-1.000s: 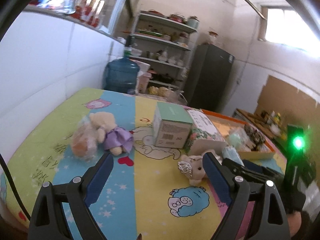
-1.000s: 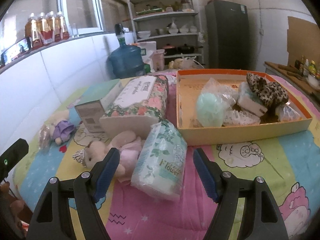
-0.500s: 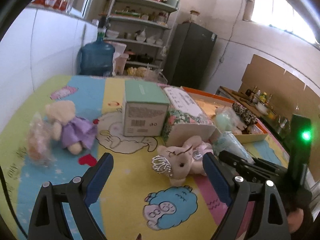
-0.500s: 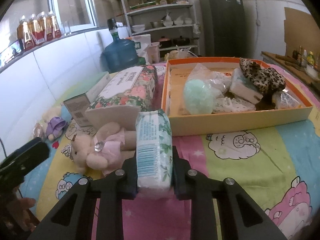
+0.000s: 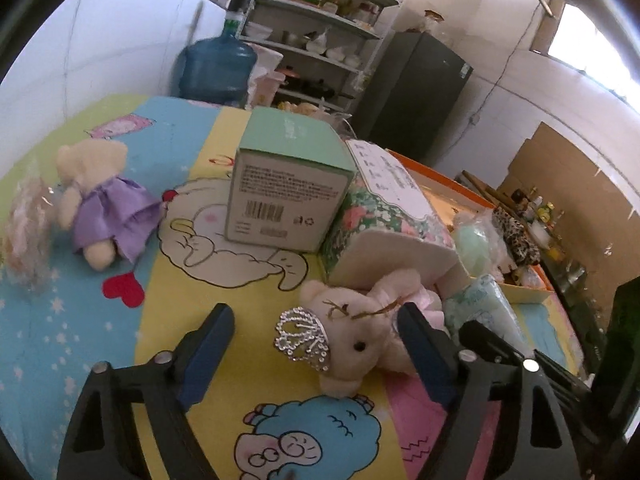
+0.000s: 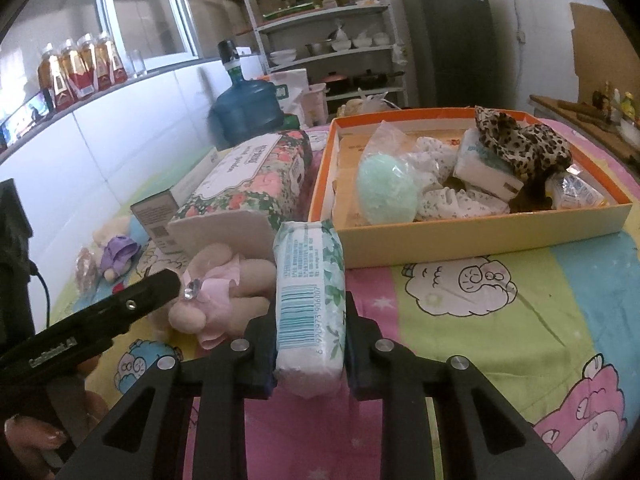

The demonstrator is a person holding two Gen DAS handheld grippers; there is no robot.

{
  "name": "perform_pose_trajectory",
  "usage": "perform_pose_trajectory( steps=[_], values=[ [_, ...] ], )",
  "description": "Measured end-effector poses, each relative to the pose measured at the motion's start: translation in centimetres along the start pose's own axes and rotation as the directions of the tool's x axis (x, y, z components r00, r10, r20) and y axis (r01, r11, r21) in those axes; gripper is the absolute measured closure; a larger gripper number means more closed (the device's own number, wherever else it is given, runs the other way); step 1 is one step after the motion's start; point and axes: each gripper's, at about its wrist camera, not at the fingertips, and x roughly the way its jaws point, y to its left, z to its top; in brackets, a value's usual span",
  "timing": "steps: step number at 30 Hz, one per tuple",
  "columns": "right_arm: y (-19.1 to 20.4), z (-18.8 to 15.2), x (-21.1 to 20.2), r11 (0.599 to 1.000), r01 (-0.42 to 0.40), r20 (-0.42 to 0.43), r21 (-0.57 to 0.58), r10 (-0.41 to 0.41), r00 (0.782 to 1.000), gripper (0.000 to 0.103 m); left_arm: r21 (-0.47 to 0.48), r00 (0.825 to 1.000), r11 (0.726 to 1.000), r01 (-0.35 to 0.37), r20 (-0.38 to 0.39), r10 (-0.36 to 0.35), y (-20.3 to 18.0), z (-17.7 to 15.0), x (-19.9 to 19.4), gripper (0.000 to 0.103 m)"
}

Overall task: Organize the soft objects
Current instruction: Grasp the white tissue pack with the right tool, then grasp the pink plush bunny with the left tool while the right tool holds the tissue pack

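Note:
My right gripper (image 6: 310, 344) is shut on a green-and-white tissue pack (image 6: 310, 292) and holds it upright in front of the orange tray (image 6: 480, 228). The tray holds a mint pouf (image 6: 386, 188), a leopard cloth (image 6: 520, 144) and other soft packs. My left gripper (image 5: 312, 344) is open around a pink bear with a silver crown (image 5: 352, 336), which lies on the mat. The bear also shows in the right wrist view (image 6: 224, 284). A bear in a purple dress (image 5: 100, 204) lies at the left, next to a clear bag (image 5: 26, 224).
A green box (image 5: 288, 184) and a floral tissue box (image 5: 384, 208) stand mid-table, between the bears and the tray. A blue water jug (image 5: 216, 68), shelves and a dark fridge (image 5: 416, 92) stand behind. The left gripper's finger (image 6: 120, 308) lies close to the tissue pack.
My right gripper closed on the tissue pack and lifted it upright. My left gripper moved right and forward, so the pink bear now lies between its fingers.

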Motion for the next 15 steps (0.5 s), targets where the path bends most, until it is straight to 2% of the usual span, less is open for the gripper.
perform_pose_trajectory(
  steps=[2, 4, 6, 7, 9, 15],
  values=[
    [0.0, 0.0, 0.0, 1.0, -0.004, 0.002, -0.004, 0.004, 1.0, 0.077, 0.006, 1.0, 1.0, -0.002, 0.0, 0.002, -0.2, -0.2, -0.1, 0.028],
    [0.0, -0.1, -0.1, 1.0, -0.01, 0.002, -0.001, 0.01, 1.0, 0.077, 0.004, 1.0, 1.0, -0.009, 0.002, 0.009, -0.2, -0.3, -0.2, 0.038],
    [-0.1, -0.1, 0.0, 1.0, -0.014, 0.002, 0.001, 0.014, 1.0, 0.077, -0.006, 1.0, 1.0, 0.012, 0.004, -0.012, -0.2, -0.4, -0.2, 0.052],
    [-0.1, -0.1, 0.0, 1.0, -0.015, 0.003, 0.002, 0.015, 1.0, 0.077, -0.008, 1.0, 1.0, 0.019, 0.005, -0.019, -0.3, -0.4, -0.3, 0.054],
    [-0.1, -0.1, -0.1, 1.0, -0.019, 0.003, 0.002, 0.019, 1.0, 0.077, -0.003, 1.0, 1.0, 0.024, 0.012, -0.024, -0.6, -0.7, -0.5, 0.058],
    [-0.1, -0.2, -0.5, 1.0, -0.015, 0.01, 0.001, 0.015, 1.0, 0.077, -0.006, 0.998, 0.999, 0.048, 0.043, -0.047, -0.8, -0.9, -1.5, 0.062]
  ],
)
